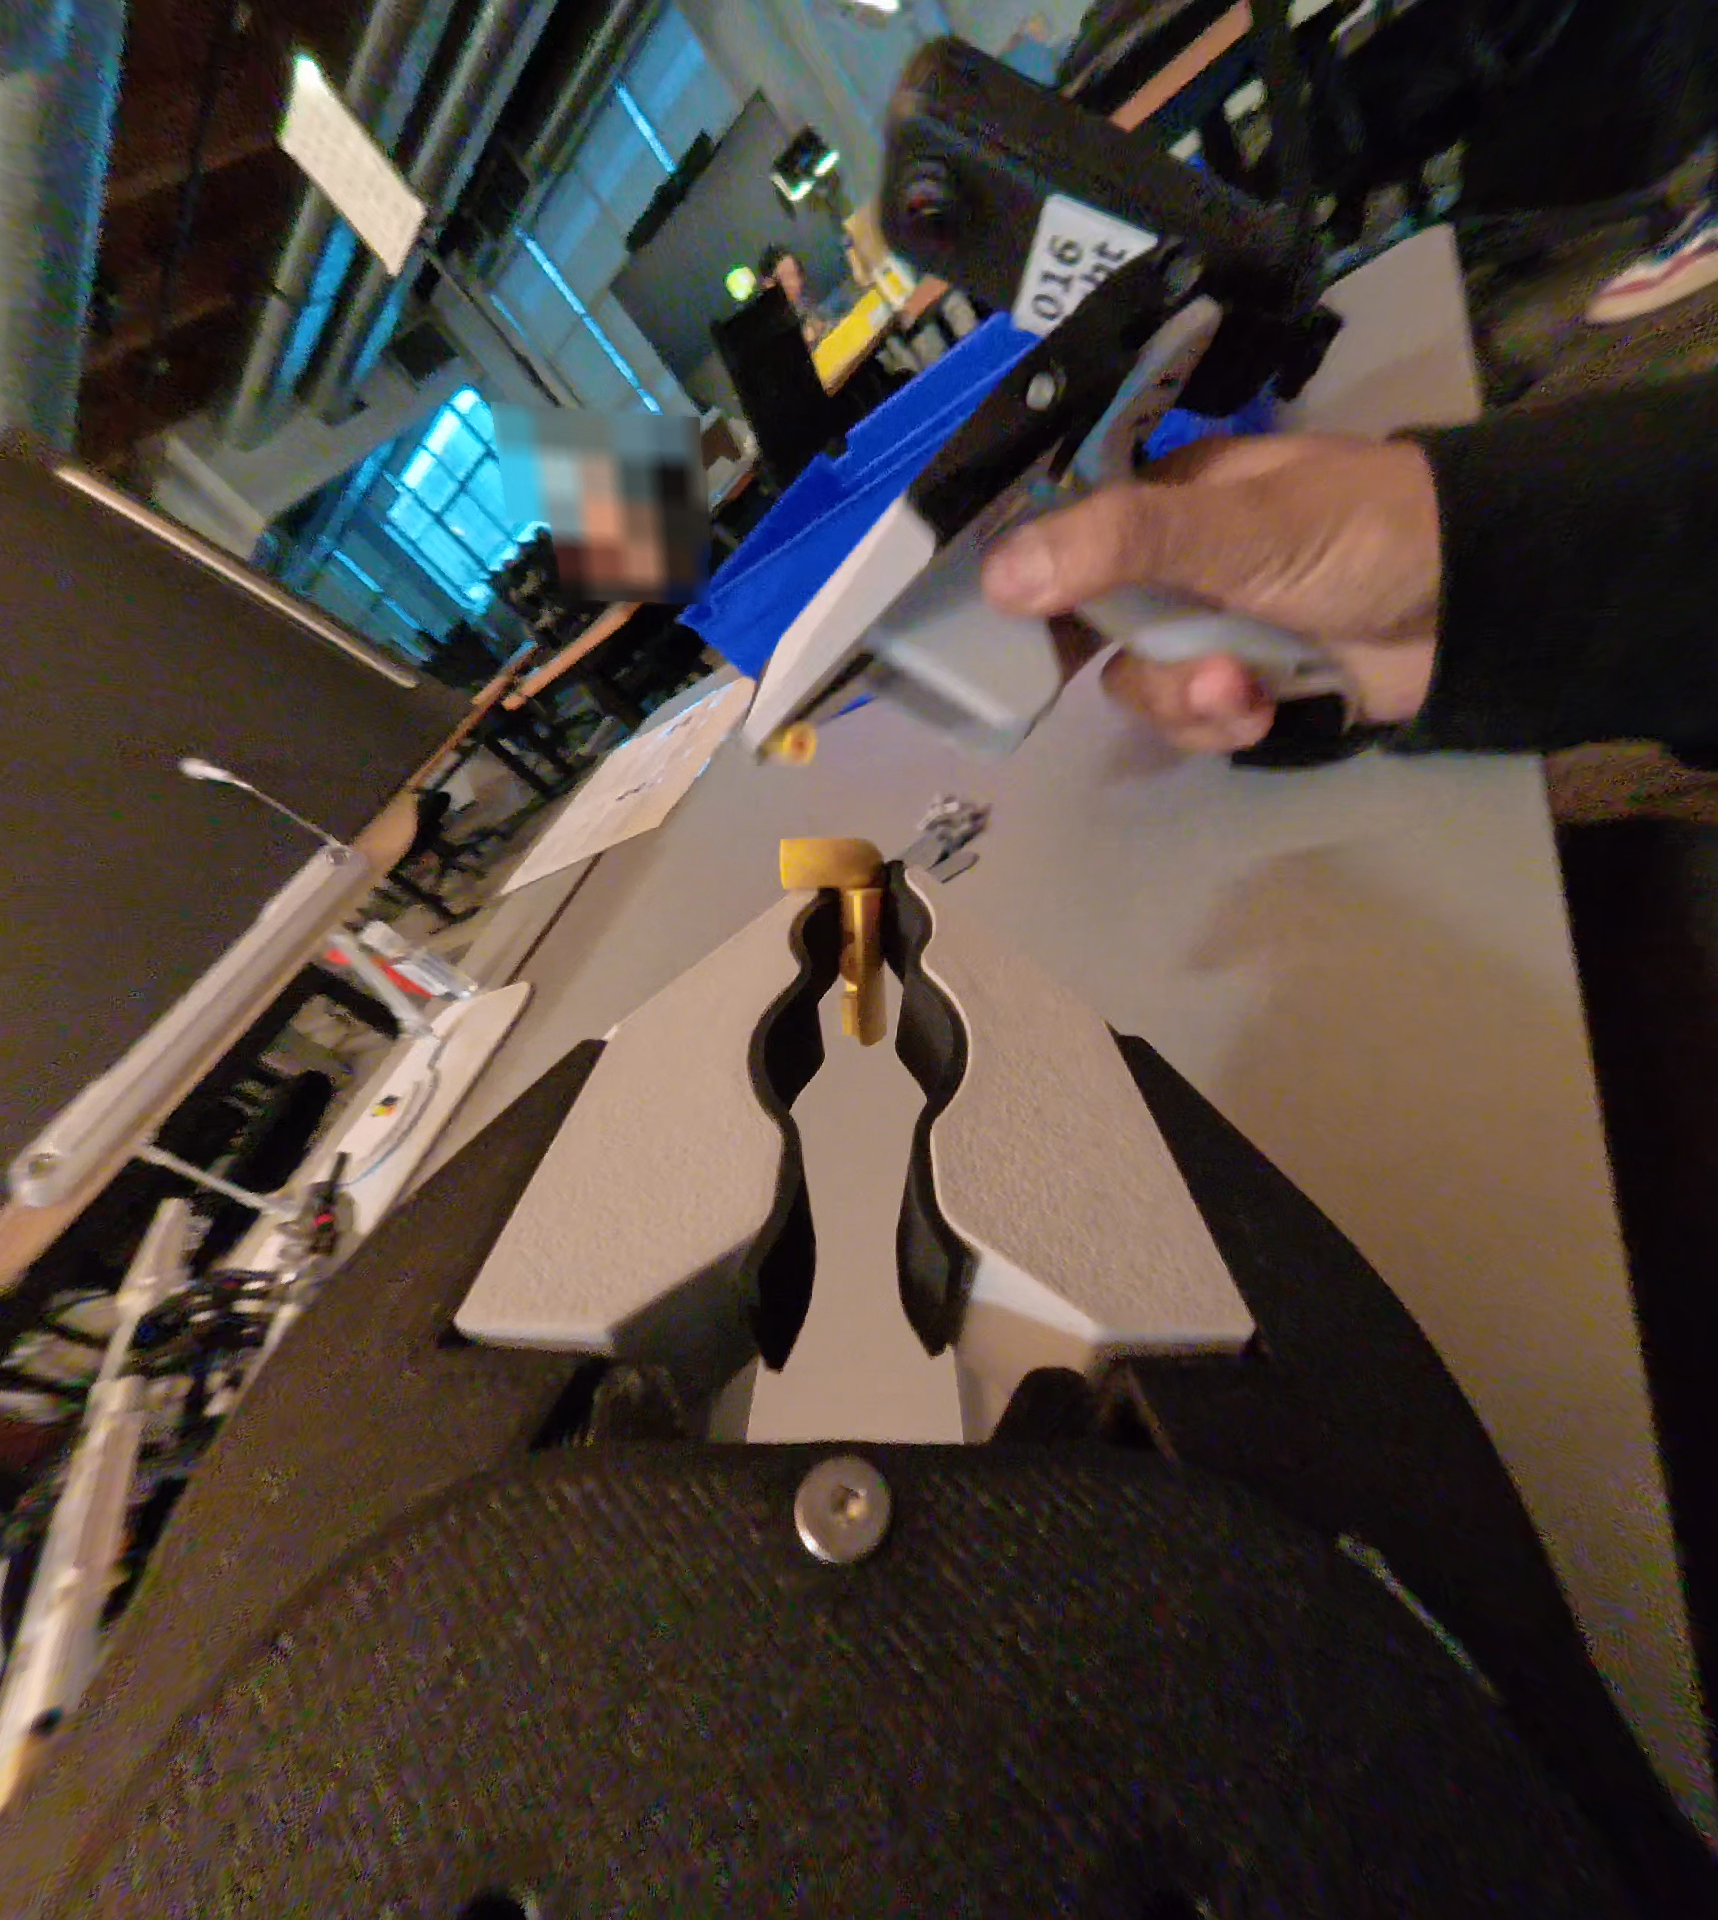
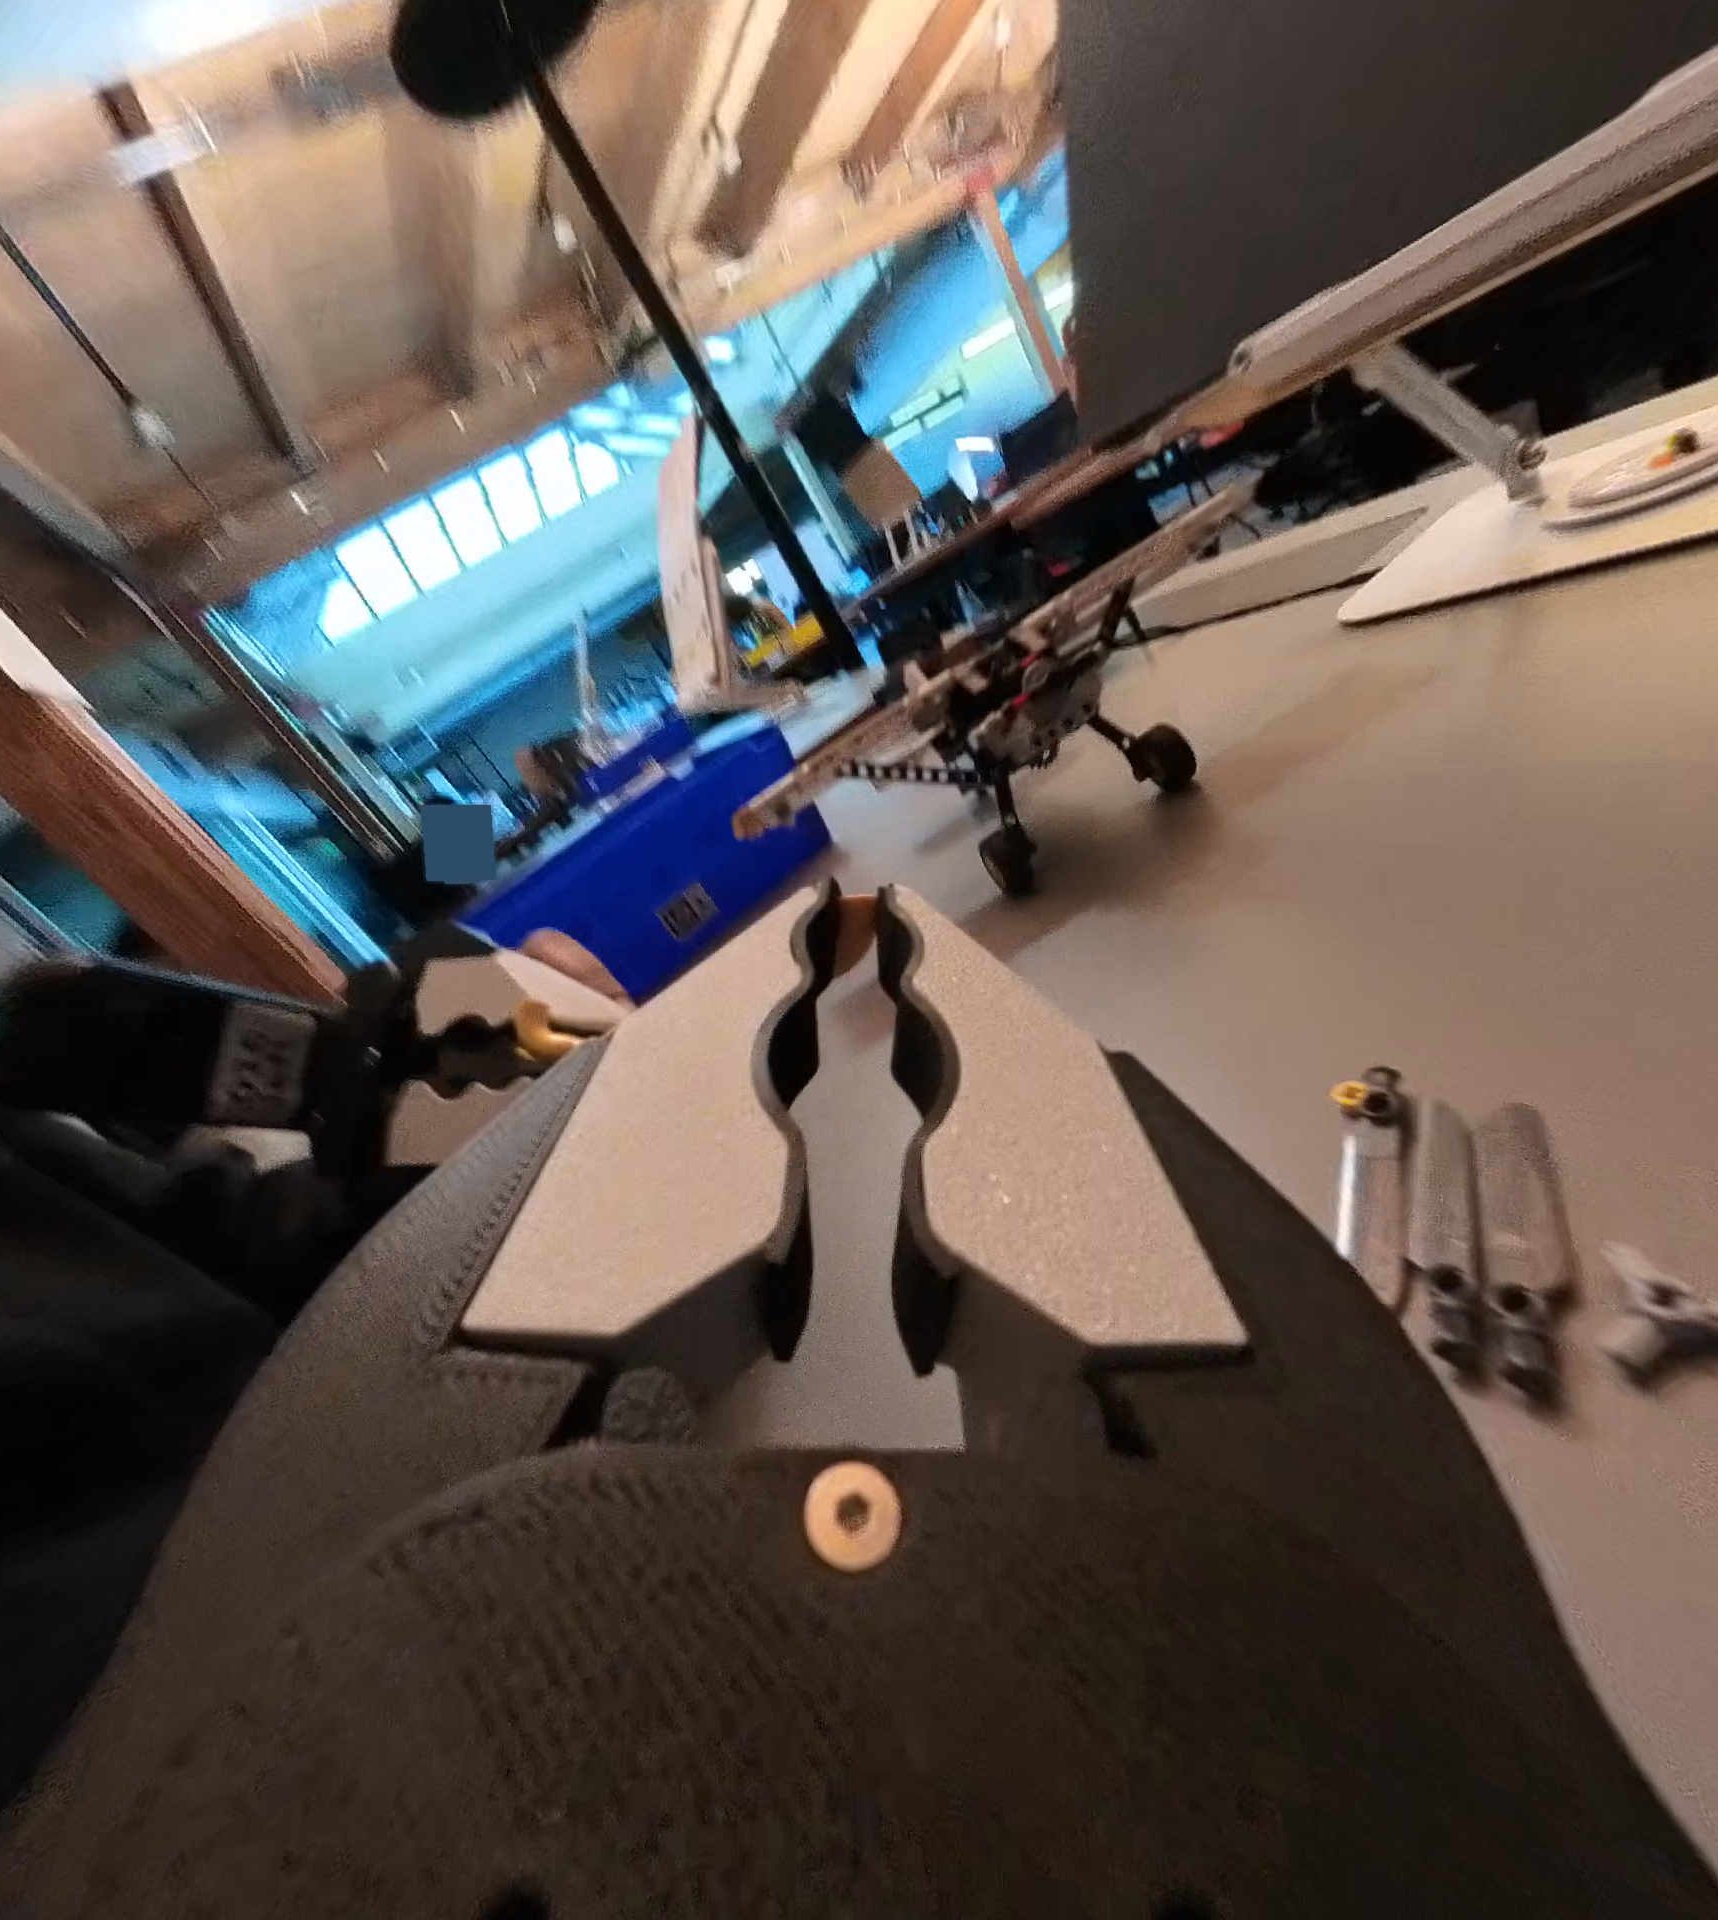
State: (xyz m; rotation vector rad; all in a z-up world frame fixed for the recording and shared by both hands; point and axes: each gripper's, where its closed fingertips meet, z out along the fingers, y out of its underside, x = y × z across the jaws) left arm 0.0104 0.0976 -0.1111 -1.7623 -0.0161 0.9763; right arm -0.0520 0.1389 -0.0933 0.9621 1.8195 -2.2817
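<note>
Left gripper (image 1: 853,914): closed on a yellow L-shaped piece (image 1: 860,935). The stem is clamped between the black pads (image 1: 909,977); the bent head (image 1: 824,864) projects past the fingertips, to the left. Gripper and piece are held above the grey table (image 1: 1250,1039).

Right gripper (image 2: 857,925): closed on a small yellow piece (image 2: 855,930), seen as a rounded yellow-orange shape between the fingertips. In the left wrist view the same gripper (image 1: 782,740) is seen farther off, held by a hand (image 1: 1239,571), with the yellow end (image 1: 795,740) showing at its tip, above and just beyond the left gripper's piece, apart from it.

Table items, right wrist view:
- Model plane (image 2: 1021,717), built of grey beams, with black wheels (image 2: 1164,756); stands ahead of the right gripper, well apart.
- Blue bin (image 2: 647,883), beyond the fingertips, left of the plane.
- Grey beams (image 2: 1489,1226), two side by side, to the right of the gripper.
- Grey cylinder (image 2: 1362,1174) with a yellow ring at its far end, just beside the beams.
- Small grey connector (image 2: 1665,1325), near the beams, blurred.
- White base (image 2: 1561,530) with a grey arm (image 2: 1457,416), at the far right.

Table items, left wrist view:
- Small grey parts (image 1: 948,831), just beyond the left fingertips; kind cannot be told.
- White sheet (image 1: 647,790), farther left.
</note>
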